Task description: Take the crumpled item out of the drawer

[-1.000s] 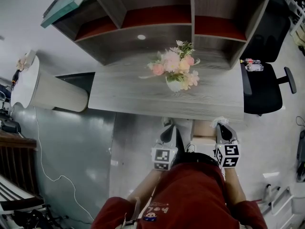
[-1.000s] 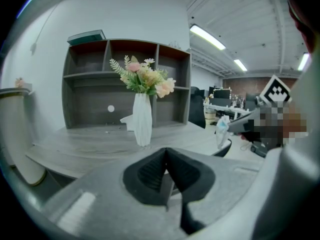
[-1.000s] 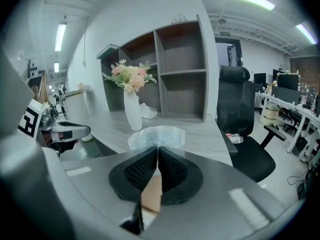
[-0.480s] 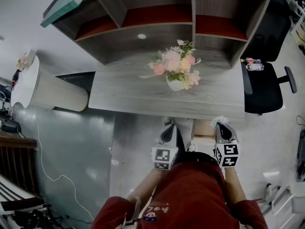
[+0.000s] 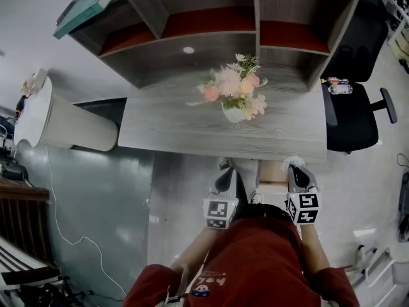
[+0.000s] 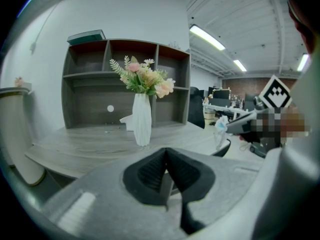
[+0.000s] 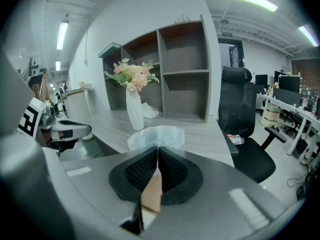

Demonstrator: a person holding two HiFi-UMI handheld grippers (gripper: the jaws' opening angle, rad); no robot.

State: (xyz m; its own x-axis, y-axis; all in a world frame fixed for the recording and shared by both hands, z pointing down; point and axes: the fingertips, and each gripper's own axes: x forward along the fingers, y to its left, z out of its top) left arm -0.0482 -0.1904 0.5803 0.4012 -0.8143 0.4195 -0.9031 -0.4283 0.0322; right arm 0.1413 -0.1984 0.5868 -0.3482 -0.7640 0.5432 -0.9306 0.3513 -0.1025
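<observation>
My right gripper (image 7: 158,153) is shut on the crumpled item (image 7: 155,135), a wad of thin clear plastic that bulges out past its fingertips. In the head view the right gripper (image 5: 296,167) holds the crumpled item (image 5: 294,162) at the desk's front edge, above the tan open drawer (image 5: 273,173). My left gripper (image 5: 225,169) hangs level beside it, to the left, in front of the desk. Its jaws (image 6: 166,154) are shut with nothing between them. From the left gripper view the crumpled item (image 6: 221,128) shows at the right gripper's tip.
A grey wooden desk (image 5: 172,130) carries a white vase of pink flowers (image 5: 234,96) and a shelf unit (image 5: 211,43) at the back. A black office chair (image 5: 354,117) stands at the desk's right end. A white round cabinet (image 5: 61,120) is on the left.
</observation>
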